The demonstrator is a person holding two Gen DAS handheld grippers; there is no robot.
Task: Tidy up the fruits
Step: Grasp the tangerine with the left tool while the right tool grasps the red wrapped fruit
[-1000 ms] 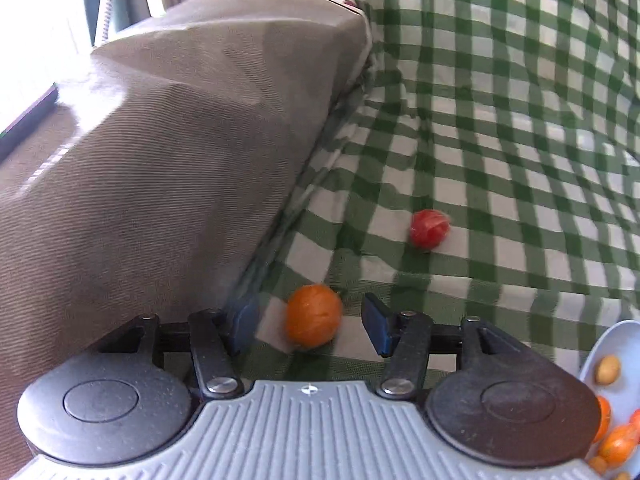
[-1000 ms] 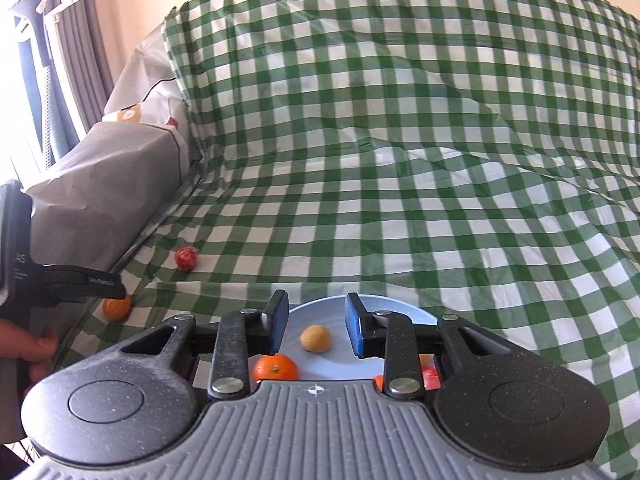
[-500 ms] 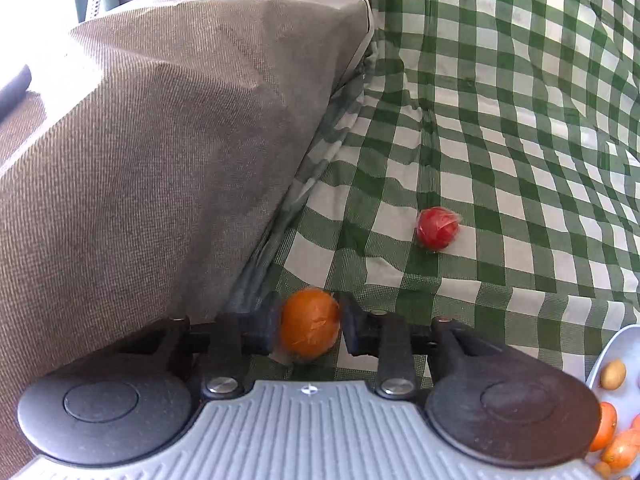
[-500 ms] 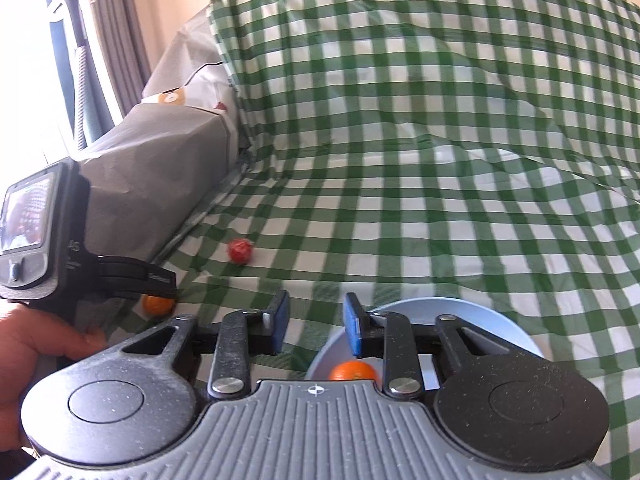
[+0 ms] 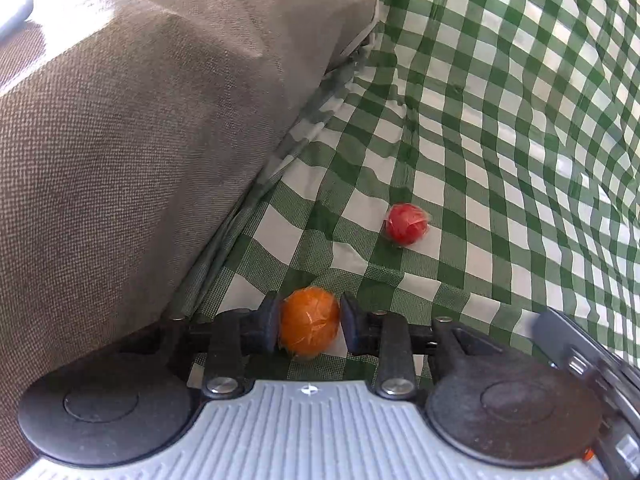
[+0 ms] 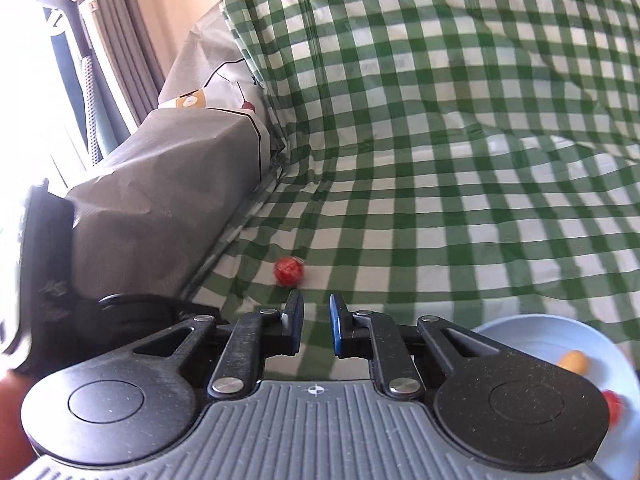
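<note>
Left gripper (image 5: 310, 330) clamps a small orange fruit (image 5: 309, 329) between its pads, just beside the grey-covered armrest (image 5: 140, 140) at the left edge of the green checked cloth (image 5: 500, 120). A second ago its jaws stood wide with the fruit loose between them. Right gripper (image 6: 316, 326) holds nothing; its jaws stand narrow with only a slit of cloth between them, narrower than a second ago, and its view has swung left so the pale blue bowl (image 6: 560, 332) is now cut off at the lower right corner. Fruits inside that bowl are blurred and partly hidden by the gripper body. A wrapped red fruit (image 5: 406, 224) lies on the cloth, near the armrest and apart from both grippers.
</note>
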